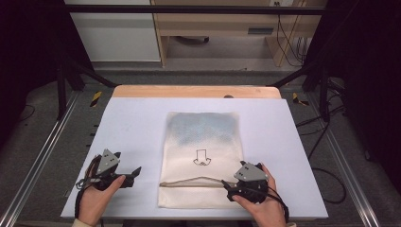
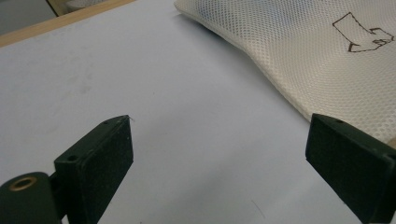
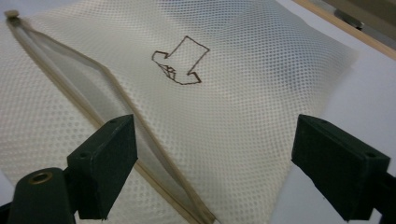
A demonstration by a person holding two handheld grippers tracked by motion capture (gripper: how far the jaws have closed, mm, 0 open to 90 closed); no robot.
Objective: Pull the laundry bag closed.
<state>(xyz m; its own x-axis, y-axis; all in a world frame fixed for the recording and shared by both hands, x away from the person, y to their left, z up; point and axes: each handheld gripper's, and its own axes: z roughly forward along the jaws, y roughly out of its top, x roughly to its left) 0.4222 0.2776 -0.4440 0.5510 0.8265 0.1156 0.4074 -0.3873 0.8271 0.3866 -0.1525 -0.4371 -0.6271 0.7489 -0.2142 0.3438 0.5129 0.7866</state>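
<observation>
A cream mesh bag (image 1: 203,137) lies flat on the white table (image 1: 132,123), with a brown arrow (image 1: 202,157) drawn on it. Its zip opening (image 1: 189,182) runs across the near end and gapes slightly. My left gripper (image 1: 135,171) rests on the table left of the bag, open, its jaws pointing at the bag's edge (image 2: 303,51) with bare table between them. My right gripper (image 1: 227,185) is at the bag's near right side, open. In the right gripper view its jaws straddle the mesh (image 3: 233,93) at the end of the zip (image 3: 116,102).
A wooden strip (image 1: 196,91) edges the table's far side. Metal rails (image 1: 42,151) run along both sides, and black frame posts (image 1: 61,80) stand at the far corners. Cables (image 1: 326,175) lie on the floor to the right. A cabinet (image 1: 222,28) stands beyond the table.
</observation>
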